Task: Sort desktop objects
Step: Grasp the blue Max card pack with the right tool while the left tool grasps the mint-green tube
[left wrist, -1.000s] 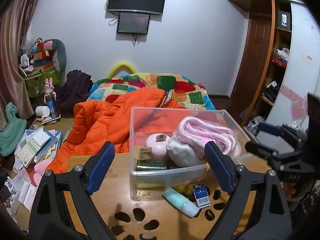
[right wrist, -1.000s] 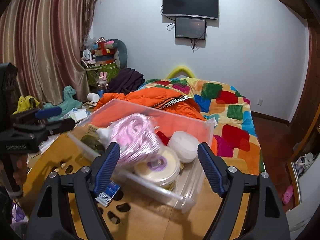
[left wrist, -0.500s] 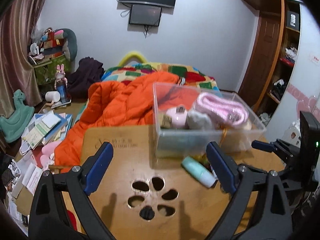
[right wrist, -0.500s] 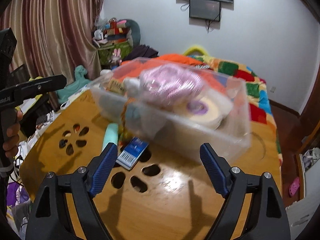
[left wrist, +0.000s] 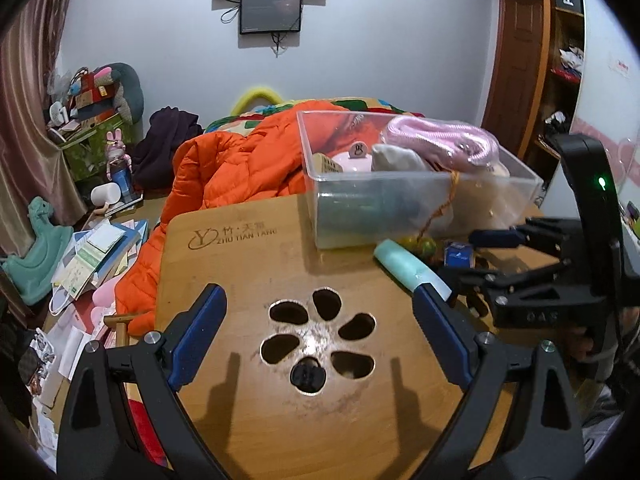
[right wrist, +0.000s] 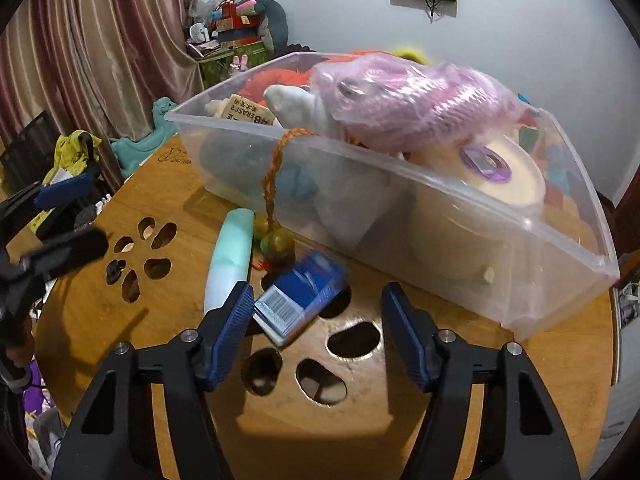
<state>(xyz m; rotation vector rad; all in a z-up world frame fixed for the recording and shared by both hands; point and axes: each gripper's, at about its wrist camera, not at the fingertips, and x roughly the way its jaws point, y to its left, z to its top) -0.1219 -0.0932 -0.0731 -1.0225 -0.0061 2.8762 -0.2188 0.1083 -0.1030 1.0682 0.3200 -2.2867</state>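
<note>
Two grippers over table (left wrist: 248, 264), right gripper (right wrist: 316, 308) closing beside blue box (right wrist: 300, 300)

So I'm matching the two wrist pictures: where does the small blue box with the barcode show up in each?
Left wrist view: the small blue box lies far right on the wooden table, just right of the mint tube.
Right wrist view: it is low and centre, just ahead of the right gripper.
Shared landmark: the clear plastic bin behind it in both views.
</note>
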